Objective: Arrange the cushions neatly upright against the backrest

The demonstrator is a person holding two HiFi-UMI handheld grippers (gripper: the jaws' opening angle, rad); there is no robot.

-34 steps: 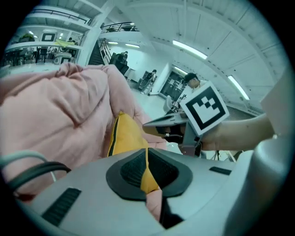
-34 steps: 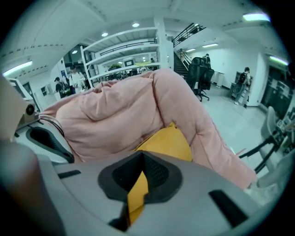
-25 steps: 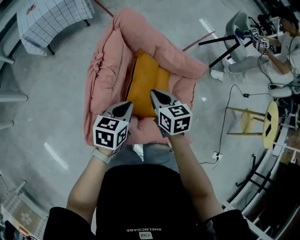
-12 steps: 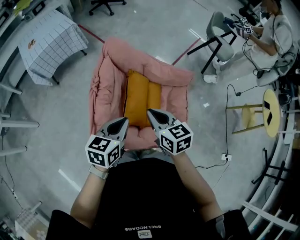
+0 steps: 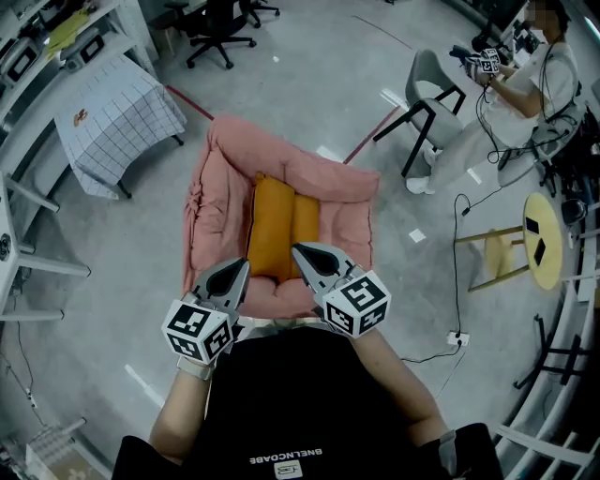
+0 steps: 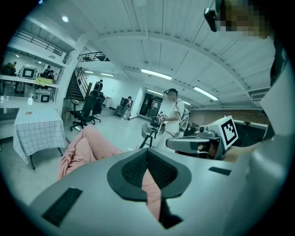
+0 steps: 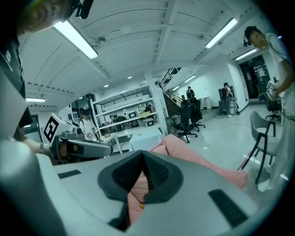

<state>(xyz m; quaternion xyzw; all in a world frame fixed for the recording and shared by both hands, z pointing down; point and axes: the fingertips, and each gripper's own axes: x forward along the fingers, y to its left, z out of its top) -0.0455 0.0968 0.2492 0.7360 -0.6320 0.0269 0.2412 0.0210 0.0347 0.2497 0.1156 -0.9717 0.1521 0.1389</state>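
A pink padded floor sofa (image 5: 216, 187) lies on the grey floor ahead of me, its raised rim around the seat. Two orange cushions (image 5: 278, 225) sit side by side inside it, long sides touching. My left gripper (image 5: 242, 264) is shut and empty, its tip over the sofa's near rim just left of the cushions. My right gripper (image 5: 298, 249) is shut too, its tip over the cushions' near end. Along the left gripper (image 6: 147, 152) jaws I see pink fabric (image 6: 87, 145). Beyond the closed right gripper (image 7: 142, 154) there is pink padding (image 7: 193, 156).
A table with a checked cloth (image 5: 117, 117) stands at the far left, and a black office chair (image 5: 220, 23) behind it. A grey chair (image 5: 433, 80) and a seated person (image 5: 525, 75) are at the far right. A wooden stool (image 5: 525, 239) and a floor cable (image 5: 457, 337) lie to the right.
The view has risen and pulled back, so the sofa looks smaller. Both grippers have drawn back from over the cushions toward the sofa's near rim. Both stay shut.
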